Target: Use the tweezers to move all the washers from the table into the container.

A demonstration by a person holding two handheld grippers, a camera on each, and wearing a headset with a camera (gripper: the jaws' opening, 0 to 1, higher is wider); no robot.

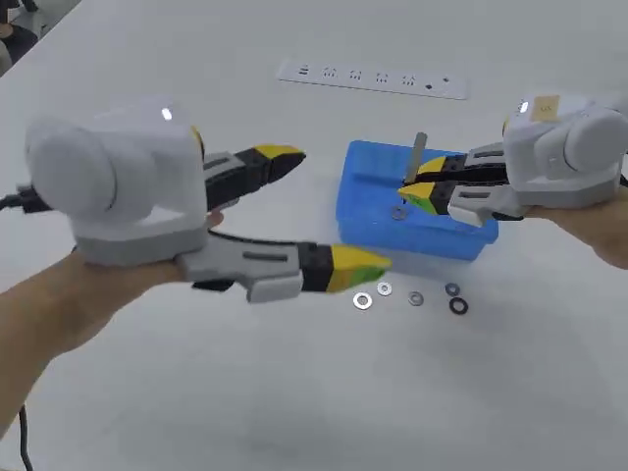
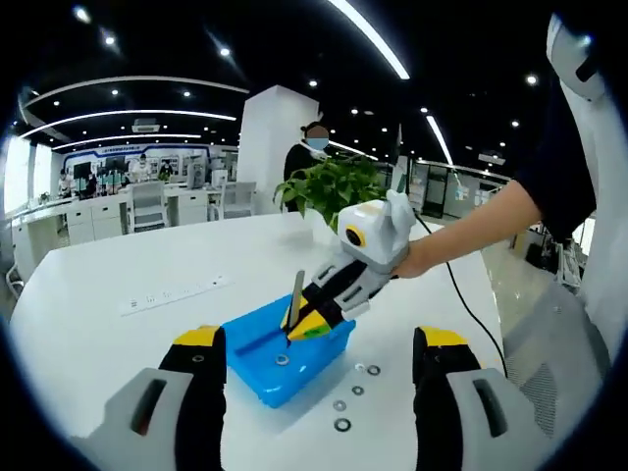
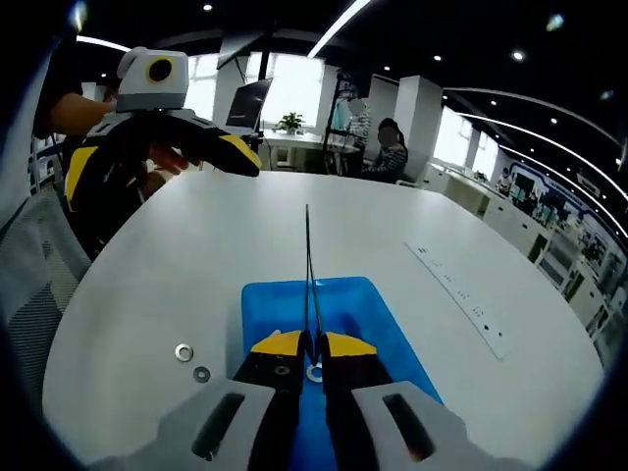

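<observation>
A blue container (image 1: 378, 201) sits mid-table with one washer (image 1: 399, 212) inside. Several washers (image 1: 363, 300) lie on the white table just in front of it. My right gripper (image 1: 420, 191) hovers over the container, shut on thin metal tweezers (image 1: 419, 152). In the right gripper view the tweezers (image 3: 307, 265) run forward from the closed jaws (image 3: 312, 345) above the container (image 3: 353, 304), with a washer (image 3: 314, 373) below them. My left gripper (image 1: 329, 211) stands open and holds nothing, left of the container. Its view shows the container (image 2: 257, 351) and the table washers (image 2: 341, 425).
A white power strip (image 1: 373, 78) lies beyond the container on the table (image 1: 294, 392). In the left gripper view, people, chairs and a potted plant (image 2: 329, 191) stand in the office behind the table. Two washers (image 3: 183, 351) lie left of the container in the right gripper view.
</observation>
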